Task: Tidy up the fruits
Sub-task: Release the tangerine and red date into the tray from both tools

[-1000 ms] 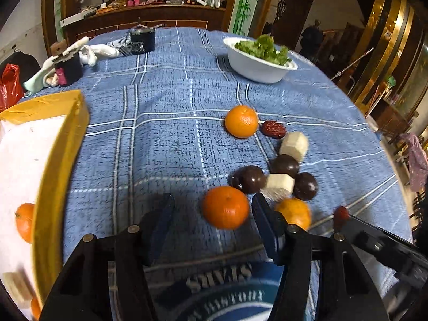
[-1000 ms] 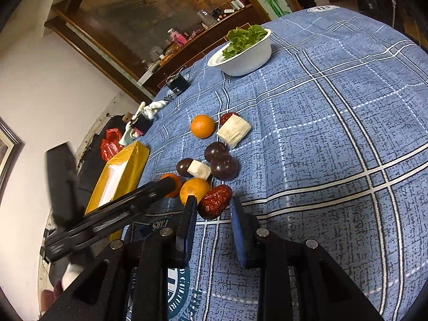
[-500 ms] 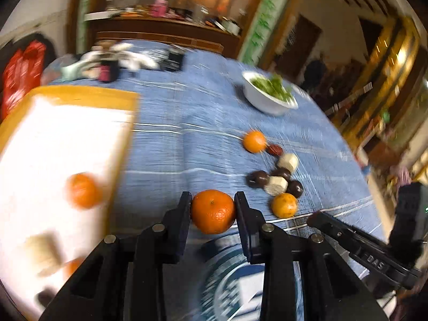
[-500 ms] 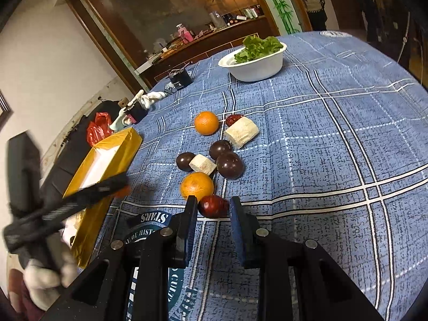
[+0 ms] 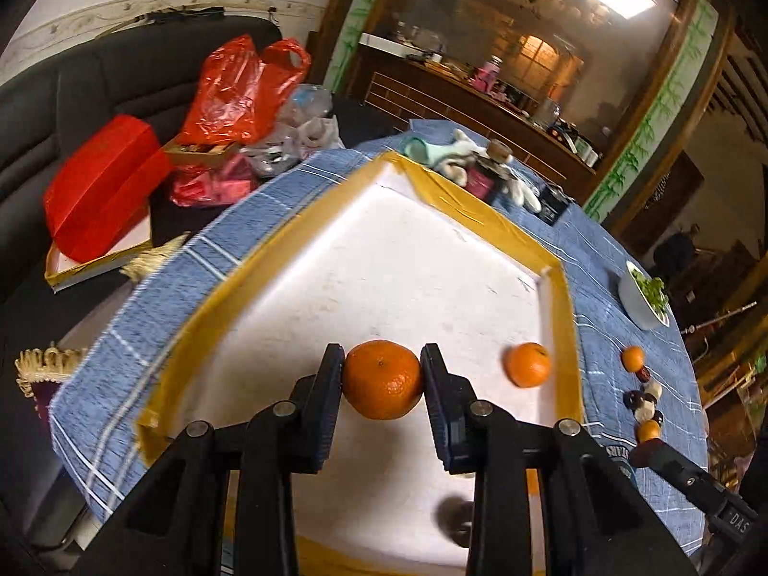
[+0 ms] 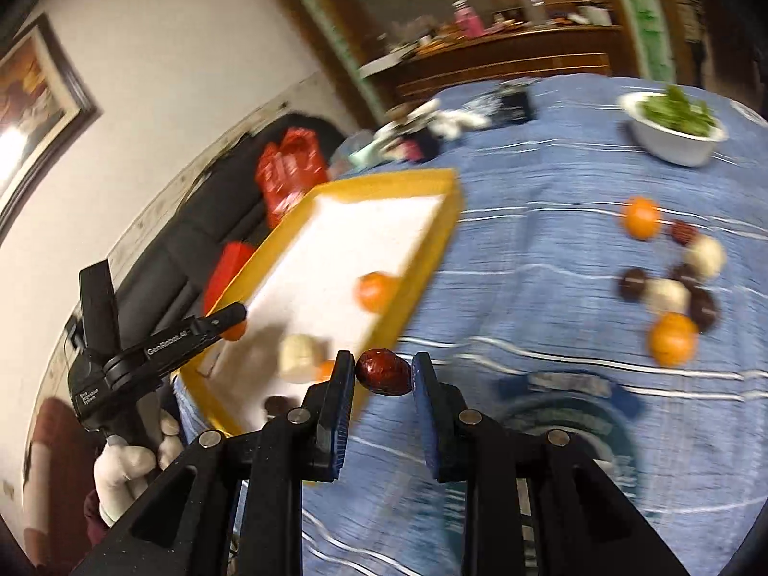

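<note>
Left hand-held gripper [image 5: 382, 379] clamping orange [image 5: 382, 379], now over tray [image 5: 559, 336]; right hand-held gripper [image 6: 382, 377] has lifted red date [image 6: 382, 377].

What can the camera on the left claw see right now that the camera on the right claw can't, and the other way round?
Only the left view shows the left claw gripping a round orange mandarin over the yellow-rimmed white foam tray.

Only the right view shows the right claw gripping a wrinkled dark red date, and a framed wall picture.

Both show the tray, the blue checked tablecloth and the white bowl of greens.
</note>
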Demonstrator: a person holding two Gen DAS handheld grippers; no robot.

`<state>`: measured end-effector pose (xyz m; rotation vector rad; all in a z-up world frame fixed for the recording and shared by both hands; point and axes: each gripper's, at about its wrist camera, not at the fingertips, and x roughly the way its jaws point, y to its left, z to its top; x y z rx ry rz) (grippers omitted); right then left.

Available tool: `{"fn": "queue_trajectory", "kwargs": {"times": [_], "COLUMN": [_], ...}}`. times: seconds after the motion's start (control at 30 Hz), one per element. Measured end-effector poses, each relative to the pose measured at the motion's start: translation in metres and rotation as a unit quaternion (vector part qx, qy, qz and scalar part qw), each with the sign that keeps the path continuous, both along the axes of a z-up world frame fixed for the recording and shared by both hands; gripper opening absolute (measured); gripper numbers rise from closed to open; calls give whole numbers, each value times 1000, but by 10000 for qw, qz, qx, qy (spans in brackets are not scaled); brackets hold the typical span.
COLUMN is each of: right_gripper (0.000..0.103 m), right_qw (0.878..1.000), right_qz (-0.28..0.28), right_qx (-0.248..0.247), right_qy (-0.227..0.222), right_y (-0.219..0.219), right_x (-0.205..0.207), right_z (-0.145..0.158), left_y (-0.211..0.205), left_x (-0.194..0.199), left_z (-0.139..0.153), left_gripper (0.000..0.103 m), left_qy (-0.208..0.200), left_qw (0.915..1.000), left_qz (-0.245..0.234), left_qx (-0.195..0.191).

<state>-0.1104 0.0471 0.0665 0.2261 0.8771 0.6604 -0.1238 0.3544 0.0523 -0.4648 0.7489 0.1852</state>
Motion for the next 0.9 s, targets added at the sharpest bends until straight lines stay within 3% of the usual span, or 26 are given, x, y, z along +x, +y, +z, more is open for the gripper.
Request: {"fn": "queue_trajectory", "kwargs": {"times": [0.33, 0.5, 0.7, 0.9], "right_gripper": [28, 33, 36, 42], "right_qw": [9975, 9976, 9989, 9993], "right_qz": [364, 337, 228, -217], "right_qx": [-591, -529, -333, -284], "right_qy": [147, 280, 247, 90], "right_y": [81, 86, 69, 8], "right_x": [25, 30, 22, 6], "right_z": [-18, -23, -13, -5], "left_y": [17, 21, 12, -16], "left_x": [-5, -14, -23, -21], "left_z": [-10, -1, 16, 29], "left_gripper": [33, 60, 65, 74], "left_qy": [-34, -239, -442, -453], "left_qw": [9990, 9978, 9965, 9962], "left_qz": [-96, -88, -171, -510], "left_qx": [-427, -606, -685, -541]}}
